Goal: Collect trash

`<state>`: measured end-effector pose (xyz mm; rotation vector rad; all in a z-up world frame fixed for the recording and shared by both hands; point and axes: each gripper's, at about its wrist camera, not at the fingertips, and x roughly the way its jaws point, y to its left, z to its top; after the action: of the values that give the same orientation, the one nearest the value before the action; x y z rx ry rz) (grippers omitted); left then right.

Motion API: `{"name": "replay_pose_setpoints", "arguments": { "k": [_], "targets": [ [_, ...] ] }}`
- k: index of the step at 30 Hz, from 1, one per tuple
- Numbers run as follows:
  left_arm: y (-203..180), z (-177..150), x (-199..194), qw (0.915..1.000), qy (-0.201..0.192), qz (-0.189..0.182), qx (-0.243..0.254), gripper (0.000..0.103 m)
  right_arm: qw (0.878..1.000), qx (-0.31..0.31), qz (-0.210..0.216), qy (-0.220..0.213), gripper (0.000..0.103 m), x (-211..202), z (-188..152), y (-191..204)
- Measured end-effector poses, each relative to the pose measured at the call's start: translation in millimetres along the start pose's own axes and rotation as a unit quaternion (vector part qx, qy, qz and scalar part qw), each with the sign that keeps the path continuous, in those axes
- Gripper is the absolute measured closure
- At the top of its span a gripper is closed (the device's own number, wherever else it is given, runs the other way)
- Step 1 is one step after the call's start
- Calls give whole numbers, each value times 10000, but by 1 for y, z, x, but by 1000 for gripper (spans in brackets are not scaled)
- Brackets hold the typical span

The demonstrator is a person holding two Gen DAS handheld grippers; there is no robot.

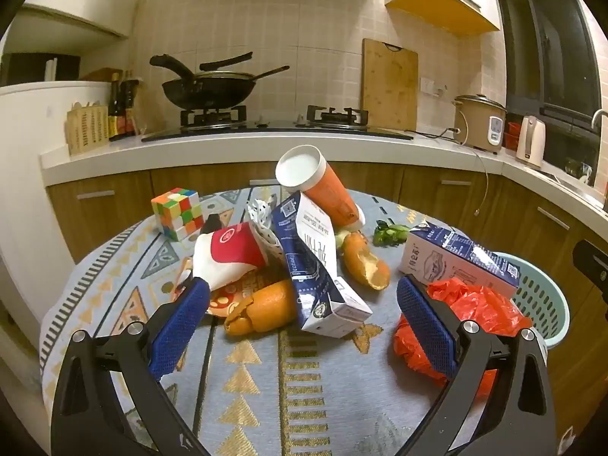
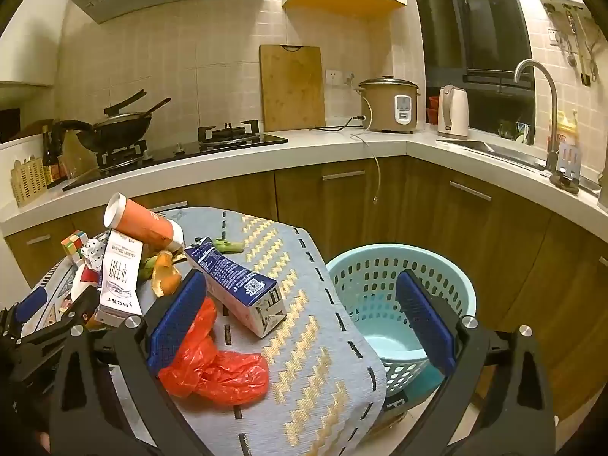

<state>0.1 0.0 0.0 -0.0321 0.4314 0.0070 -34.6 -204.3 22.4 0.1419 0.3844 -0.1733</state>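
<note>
Trash lies piled on a patterned tablecloth (image 1: 266,380): a blue-white milk carton (image 1: 315,266), an orange cup (image 1: 323,190), orange peels (image 1: 262,309), a red-white wrapper (image 1: 231,258), a second carton (image 1: 459,262) and a red plastic bag (image 1: 471,311). My left gripper (image 1: 304,319) is open just before the pile, empty. My right gripper (image 2: 302,319) is open and empty above the table's right edge, between the red bag (image 2: 216,372) and the light-blue basket (image 2: 399,266). The second carton (image 2: 235,281) lies beside its left finger.
A Rubik's cube (image 1: 176,212) sits at the pile's far left, greens (image 1: 389,233) behind it. The basket (image 1: 539,296) stands on the floor right of the table. Behind are a counter with wok (image 1: 209,91), cutting board (image 1: 389,83), rice cooker (image 1: 480,121) and sink tap (image 2: 539,114).
</note>
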Motion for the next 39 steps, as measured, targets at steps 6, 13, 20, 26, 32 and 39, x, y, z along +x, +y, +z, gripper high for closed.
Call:
{"name": "replay_pose_setpoints", "arguments": {
  "k": [6, 13, 20, 26, 32, 39],
  "targets": [
    [0, 0, 1, 10000, -14, 4, -5, 7, 10000, 6, 1, 46, 8, 1, -1, 1],
    [0, 0, 1, 10000, -19, -3, -12, 7, 9999, 38, 61, 104, 8, 4, -3, 1],
    [1, 0, 0, 10000, -18, 0, -16, 7, 9999, 37, 47, 111, 8, 4, -3, 1],
    [1, -1, 0, 10000, -21, -3, -12, 7, 9999, 22, 26, 129, 8, 5, -4, 2],
    [1, 0, 0, 10000, -13, -6, -16, 7, 9999, 0, 31, 122, 8, 5, -4, 2],
    [1, -1, 0, 10000, -26, 8, -9, 7, 9999, -4, 11, 144, 8, 7, -5, 2]
  ]
}}
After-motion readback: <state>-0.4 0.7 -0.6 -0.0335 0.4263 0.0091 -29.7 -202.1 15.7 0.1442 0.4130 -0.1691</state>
